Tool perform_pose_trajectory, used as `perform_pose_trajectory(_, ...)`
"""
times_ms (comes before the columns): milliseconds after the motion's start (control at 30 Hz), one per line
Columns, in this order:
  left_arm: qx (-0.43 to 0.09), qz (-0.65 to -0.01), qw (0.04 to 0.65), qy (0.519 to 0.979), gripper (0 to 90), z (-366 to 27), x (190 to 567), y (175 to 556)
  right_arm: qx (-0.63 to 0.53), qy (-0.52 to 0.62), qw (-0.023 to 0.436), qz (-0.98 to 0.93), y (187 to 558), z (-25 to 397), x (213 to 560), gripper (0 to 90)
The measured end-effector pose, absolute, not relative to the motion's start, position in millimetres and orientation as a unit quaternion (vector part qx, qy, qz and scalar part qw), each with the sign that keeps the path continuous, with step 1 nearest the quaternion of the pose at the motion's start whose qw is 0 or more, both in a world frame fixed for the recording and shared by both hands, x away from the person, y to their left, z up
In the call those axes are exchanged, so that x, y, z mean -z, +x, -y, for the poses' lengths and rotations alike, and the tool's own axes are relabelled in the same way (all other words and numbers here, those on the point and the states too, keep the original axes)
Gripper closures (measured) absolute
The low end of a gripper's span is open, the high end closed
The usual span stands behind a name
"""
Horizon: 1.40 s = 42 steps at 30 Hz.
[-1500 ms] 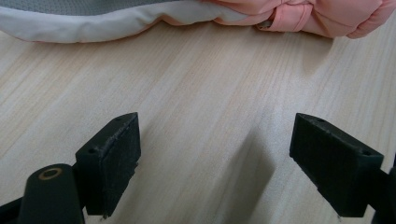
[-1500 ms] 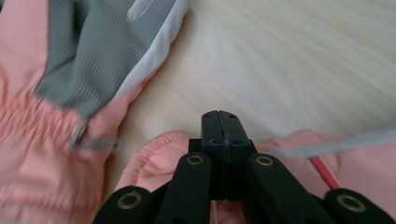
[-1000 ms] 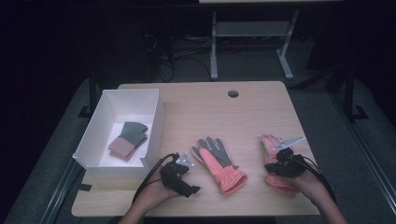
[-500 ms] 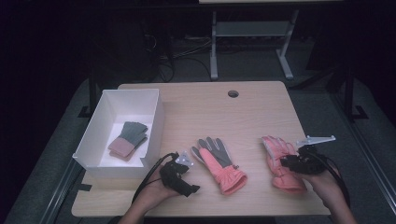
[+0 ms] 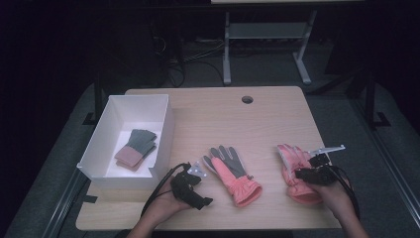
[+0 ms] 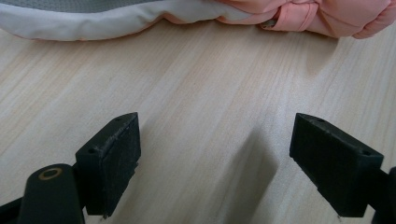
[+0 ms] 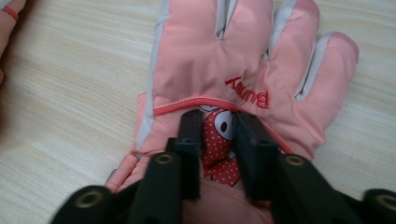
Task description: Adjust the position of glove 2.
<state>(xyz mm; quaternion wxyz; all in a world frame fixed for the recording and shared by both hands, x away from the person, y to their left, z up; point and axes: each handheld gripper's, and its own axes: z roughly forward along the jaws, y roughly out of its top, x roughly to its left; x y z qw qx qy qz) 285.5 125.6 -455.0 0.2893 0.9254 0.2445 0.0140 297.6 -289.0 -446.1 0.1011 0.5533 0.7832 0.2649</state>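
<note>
A pink glove with a red dotted patch lies flat, back up, at the table's right front. My right gripper rests on it. Its jaws stand close together and pinch the fabric at the patch. A second pink glove, grey palm up, lies in the middle of the table. My left gripper sits just left of that glove, low over bare wood. It is wide open and touches nothing.
A white box stands at the left with a grey and pink pair of gloves inside. The wooden table has a cable hole near its far edge. A metal stand stands on the floor beyond.
My right gripper swung out to the right, then came back left onto the right glove, which now lies flatter. The left gripper and the middle glove have not moved.
</note>
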Motion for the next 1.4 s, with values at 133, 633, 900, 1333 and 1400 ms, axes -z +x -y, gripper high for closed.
perform_pose_trajectory(133,-0.015,-0.244,0.29,0.925,16.0,-126,455,286,-0.278,0.541,0.091,-0.788,301,294,445,85.1)
perform_pose_trajectory(633,-0.017,-0.259,0.3,0.918,16.0,-131,454,287,-0.358,0.5,0.068,-0.786,305,304,420,88.6)
perform_pose_trajectory(900,-0.019,-0.26,0.305,0.916,16.0,-131,453,288,-0.382,0.466,0.066,-0.795,310,279,385,88.6)
perform_pose_trajectory(1333,-0.018,-0.265,0.307,0.914,16.0,-133,453,288,-0.408,0.388,0.046,-0.825,321,207,355,88.5)
perform_pose_trajectory(1400,-0.014,-0.268,0.308,0.913,16.0,-133,453,288,-0.411,0.381,0.032,-0.828,324,196,354,88.5)
